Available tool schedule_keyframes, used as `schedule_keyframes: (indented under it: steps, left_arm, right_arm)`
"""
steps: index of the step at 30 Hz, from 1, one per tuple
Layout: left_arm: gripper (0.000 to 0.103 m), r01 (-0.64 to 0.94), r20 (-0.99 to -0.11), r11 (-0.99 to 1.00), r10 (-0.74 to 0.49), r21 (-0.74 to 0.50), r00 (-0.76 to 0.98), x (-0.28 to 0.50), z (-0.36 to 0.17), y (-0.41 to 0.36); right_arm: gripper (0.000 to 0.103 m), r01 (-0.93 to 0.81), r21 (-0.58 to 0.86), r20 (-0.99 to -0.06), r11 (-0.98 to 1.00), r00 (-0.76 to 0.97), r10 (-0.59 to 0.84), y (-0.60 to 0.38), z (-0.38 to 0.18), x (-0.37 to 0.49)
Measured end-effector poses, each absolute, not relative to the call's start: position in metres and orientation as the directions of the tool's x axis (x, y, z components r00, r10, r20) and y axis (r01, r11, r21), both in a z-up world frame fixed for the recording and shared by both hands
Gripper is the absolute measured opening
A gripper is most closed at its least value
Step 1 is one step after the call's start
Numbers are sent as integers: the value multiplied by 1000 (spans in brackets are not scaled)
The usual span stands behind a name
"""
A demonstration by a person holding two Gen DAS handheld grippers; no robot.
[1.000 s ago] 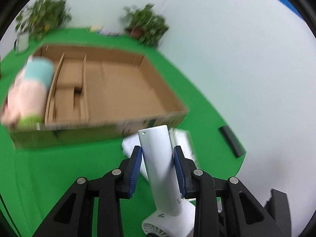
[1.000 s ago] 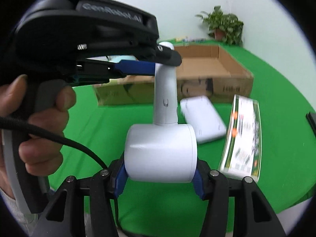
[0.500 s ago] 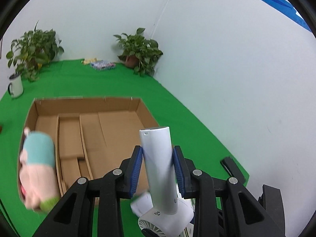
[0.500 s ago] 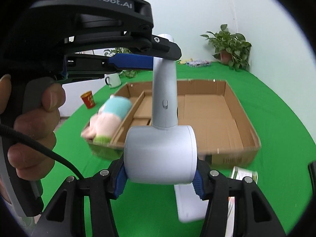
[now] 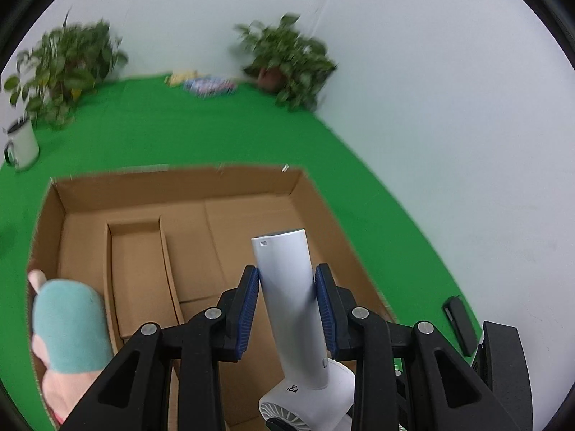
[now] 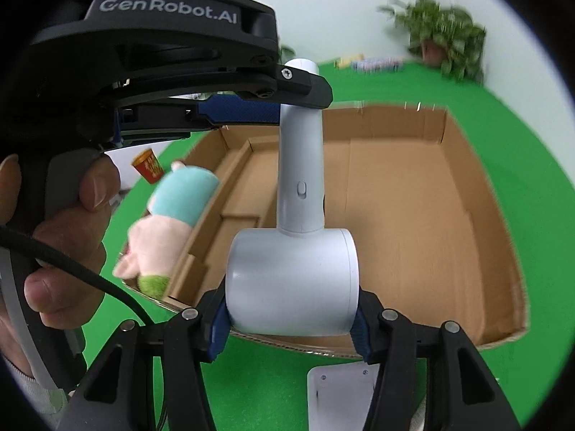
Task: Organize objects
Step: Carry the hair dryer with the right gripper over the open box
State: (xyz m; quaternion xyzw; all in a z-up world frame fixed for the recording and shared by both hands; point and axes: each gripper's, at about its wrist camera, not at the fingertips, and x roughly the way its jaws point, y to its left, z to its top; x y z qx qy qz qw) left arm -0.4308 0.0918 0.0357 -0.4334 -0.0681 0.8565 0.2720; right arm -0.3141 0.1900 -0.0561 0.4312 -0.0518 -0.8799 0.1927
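Hanging in the air above the box [image 6: 431, 215], the fan [image 6: 293, 273] is held at two places at once. The right gripper [image 6: 291, 319] clamps its drum-shaped head between blue pads [image 6: 217, 327], and the left gripper [image 5: 287, 309] pinches the handle about midway, as the left view shows.

The fan looks like hard, smooth white plastic: stiff, probably light, and likely slippery on the rounded head, where the pads meet a curved wall. The straight handle seems the surer place to hold, since the pads lie flat along it. The head carries a grille [image 5: 280, 411], so squeezing there should be gentle. A small switch [image 6: 302, 190] sits on the handle, below the left pads, and is best left unpressed.

Beneath the fan lies the big, bare compartment of the box. Narrow divided sections run along the box's left side, and a plush toy [image 6: 169, 219] rests over the left wall. A white flat device [image 6: 341, 395] lies on the green cloth [image 6: 521, 125] just before the box. Farther off stand a mug [image 5: 21, 143], a red cup [image 6: 147, 165] and potted plants [image 5: 287, 61].
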Motion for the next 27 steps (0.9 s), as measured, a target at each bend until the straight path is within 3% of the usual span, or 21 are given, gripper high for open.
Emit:
schedule_keyframes:
  steps: [8,15,19,27]
  left_arm:
    - [30,-317,-783,-856,508,-409,-359,-468,-47,80]
    - [31,-278,-806,-865,493,-417,-326,-481,-71,69]
    - [33,-292,-799,-875,475,-386,-368,-472,-60,61]
    - [33,-329,-754,-909,400,-255,-521,-415,-24,28]
  right_arm:
    - [54,276,302,-821,-913,-411,-396,182,-101,-333]
    - [55,260,338,-854,-904,-319,-411,175,-109,-343]
    - [62,279,381,-838,-881,-298,-457,179,-106,-339]
    - [63,253,422,-809,-871,-328,-488,206,-93,-350]
